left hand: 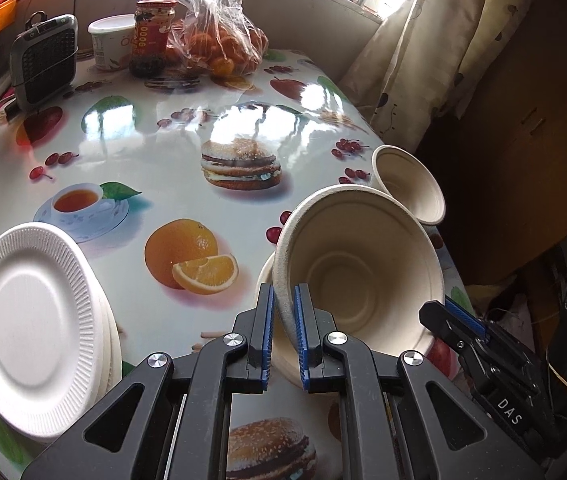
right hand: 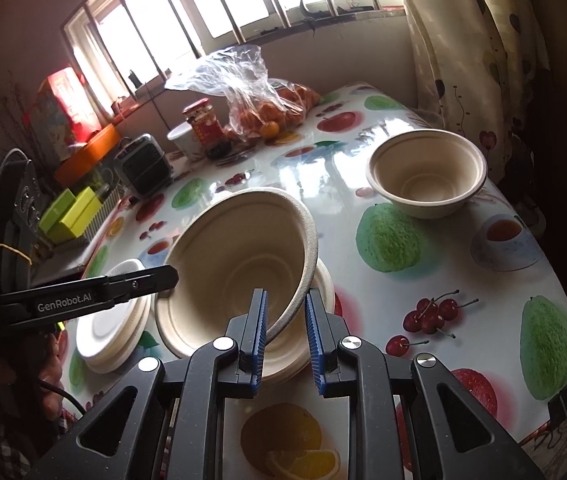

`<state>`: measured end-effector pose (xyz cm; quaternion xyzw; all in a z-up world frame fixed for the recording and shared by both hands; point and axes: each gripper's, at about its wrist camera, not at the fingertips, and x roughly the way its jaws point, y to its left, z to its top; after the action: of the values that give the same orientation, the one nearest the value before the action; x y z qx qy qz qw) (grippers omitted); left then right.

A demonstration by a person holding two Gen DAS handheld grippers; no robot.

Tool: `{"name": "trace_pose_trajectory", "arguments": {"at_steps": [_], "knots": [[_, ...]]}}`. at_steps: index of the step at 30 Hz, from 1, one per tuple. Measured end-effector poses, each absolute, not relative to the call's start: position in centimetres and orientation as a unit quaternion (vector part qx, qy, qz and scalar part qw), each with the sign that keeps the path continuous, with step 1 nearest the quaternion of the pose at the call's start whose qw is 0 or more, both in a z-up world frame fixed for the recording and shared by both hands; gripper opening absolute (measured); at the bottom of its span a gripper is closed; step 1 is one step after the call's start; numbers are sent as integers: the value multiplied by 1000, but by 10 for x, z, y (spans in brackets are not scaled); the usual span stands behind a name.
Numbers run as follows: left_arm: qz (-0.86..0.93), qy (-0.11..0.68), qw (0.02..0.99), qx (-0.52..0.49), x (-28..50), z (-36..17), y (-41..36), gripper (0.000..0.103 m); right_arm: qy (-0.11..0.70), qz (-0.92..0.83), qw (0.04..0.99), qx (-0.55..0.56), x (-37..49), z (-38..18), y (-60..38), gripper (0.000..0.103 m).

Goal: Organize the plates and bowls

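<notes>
Sunlight is glaring off a glossy oilcloth table (left hand: 131, 168) printed with burgers, oranges and cherries, while a patterned curtain (left hand: 435, 48) is hanging beside a barred window. From the left wrist view, the left gripper (left hand: 283, 320) is pinching the near rim of a tilted beige pulp bowl (left hand: 363, 264), its blue pads pressing either side of the wall. A stack of ribbed white paper plates (left hand: 31, 320) is lying to its left, and a second beige pulp bowl (left hand: 411, 184) is sitting farther back near the table edge. A clear bag of oranges (left hand: 219, 36), a red-labelled jar (left hand: 151, 36) and a small grey fan heater (left hand: 45, 62) are standing at the far end.

From the right wrist view, the right gripper (right hand: 285, 332) is clamping the opposite rim of the same tilted bowl (right hand: 239, 256), which is hanging just above a stack of matching bowls (right hand: 319, 344). The other bowl (right hand: 427, 176) is resting upright, well apart.
</notes>
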<state>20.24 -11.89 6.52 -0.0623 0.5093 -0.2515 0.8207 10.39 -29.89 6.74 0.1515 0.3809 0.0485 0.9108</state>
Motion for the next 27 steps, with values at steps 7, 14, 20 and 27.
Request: {"name": "trace_pose_trajectory", "arguments": {"at_steps": [7, 14, 20, 27], "knots": [[-247, 520, 815, -63, 200, 57, -118, 10, 392, 49, 906, 152, 105, 60, -297, 19], [-243, 529, 811, -62, 200, 50, -118, 10, 398, 49, 903, 152, 105, 56, -296, 19], [-241, 535, 808, -59, 201, 46, -120, 10, 405, 46, 901, 152, 106, 51, -295, 19], [-239, 539, 805, -59, 203, 43, -122, 10, 406, 46, 900, 152, 106, 50, -295, 19]]}}
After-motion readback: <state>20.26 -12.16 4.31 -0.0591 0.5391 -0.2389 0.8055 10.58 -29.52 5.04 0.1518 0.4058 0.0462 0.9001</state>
